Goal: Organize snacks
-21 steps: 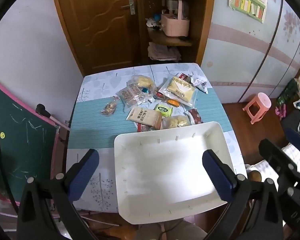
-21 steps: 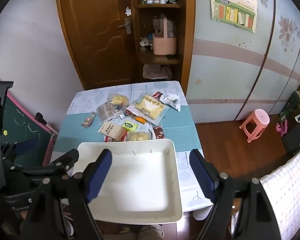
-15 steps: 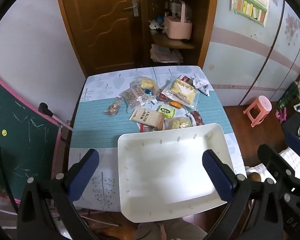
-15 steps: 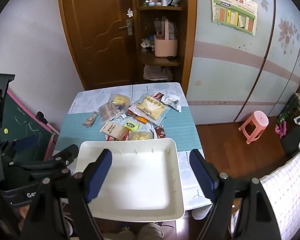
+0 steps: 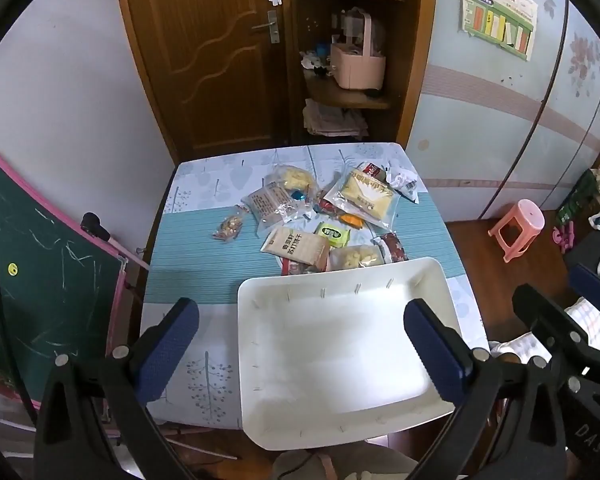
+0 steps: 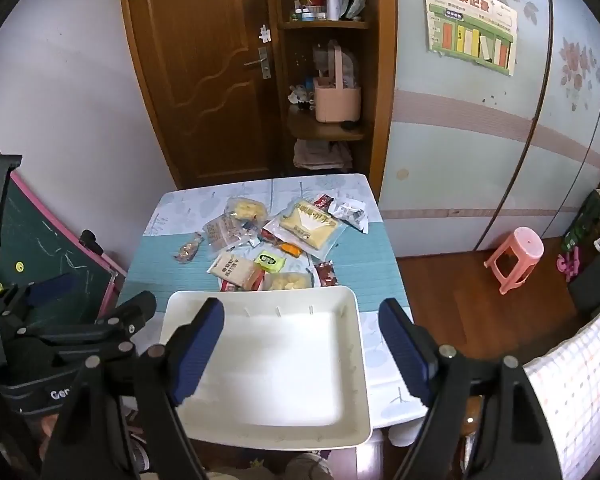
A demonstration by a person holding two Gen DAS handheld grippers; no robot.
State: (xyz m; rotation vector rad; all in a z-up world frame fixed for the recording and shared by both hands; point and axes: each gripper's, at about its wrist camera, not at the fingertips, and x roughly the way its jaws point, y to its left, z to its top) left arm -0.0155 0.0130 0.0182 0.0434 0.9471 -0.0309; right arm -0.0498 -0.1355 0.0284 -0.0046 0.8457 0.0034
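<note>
Several snack packets (image 5: 320, 216) (image 6: 268, 240) lie scattered on the far half of a small table (image 5: 188, 264) (image 6: 156, 252). An empty white tray (image 5: 260, 360) (image 6: 352, 360) sits on the near half, its near edge hanging over the table's front. Both grippers hover high above the tray, pointing down at it. My left gripper (image 5: 304, 352) is open with nothing between its blue pads. My right gripper (image 6: 300, 348) is open too and holds nothing. The right gripper's black frame (image 5: 560, 340) shows at the right of the left wrist view, and the left gripper's frame (image 6: 80, 332) at the left of the right wrist view.
A green chalkboard (image 5: 40, 272) leans left of the table. Behind the table are a wooden door (image 5: 204, 52) and a corner shelf with a pink basket (image 5: 358, 68). A pink stool (image 5: 518, 228) stands on the floor at the right. A checked cloth (image 6: 572, 380) lies near right.
Both cameras have tilted up and pulled back a little, so the table and tray sit lower in each view. Both grippers stay open and the snacks have not moved.
</note>
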